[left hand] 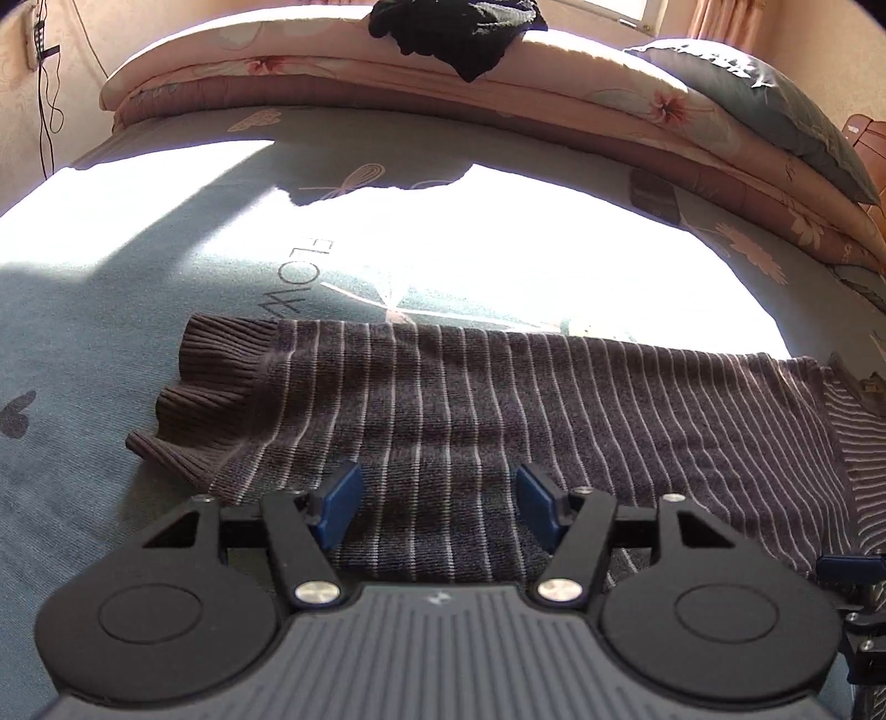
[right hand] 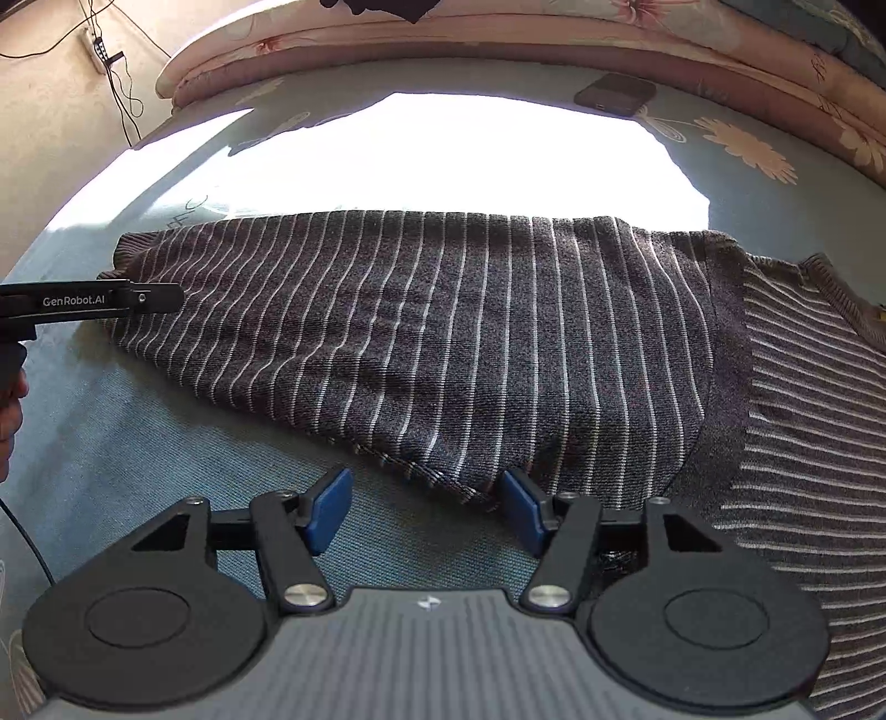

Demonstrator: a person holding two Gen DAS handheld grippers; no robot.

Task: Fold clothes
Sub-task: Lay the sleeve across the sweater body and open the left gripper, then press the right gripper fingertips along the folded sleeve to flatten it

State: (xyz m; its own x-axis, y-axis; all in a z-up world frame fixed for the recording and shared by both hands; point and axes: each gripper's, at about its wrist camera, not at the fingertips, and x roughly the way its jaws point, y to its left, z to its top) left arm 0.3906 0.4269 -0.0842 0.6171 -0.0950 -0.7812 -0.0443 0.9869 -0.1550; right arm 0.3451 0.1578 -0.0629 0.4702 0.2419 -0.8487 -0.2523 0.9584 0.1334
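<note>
A dark grey sweater with thin white stripes [left hand: 470, 410] lies flat on the blue bed sheet [left hand: 83, 310]; its ribbed brown cuff [left hand: 216, 360] points left. My left gripper [left hand: 437, 507] hovers open just over the sleeve, near the cuff end, with nothing between its blue pads. In the right wrist view the same sleeve [right hand: 443, 332] stretches across, joining the sweater's body [right hand: 803, 415] at right. My right gripper [right hand: 426, 509] is open at the sleeve's near lower edge, right pad by the fabric's corner. The left gripper's side [right hand: 111, 299] shows at the far left.
A folded floral quilt [left hand: 387, 72] runs along the back of the bed, with dark clothing [left hand: 459, 27] on top and a grey pillow [left hand: 775, 111] at right. A dark phone [right hand: 614, 94] lies on the sheet. Strong sunlight washes out the bed's middle.
</note>
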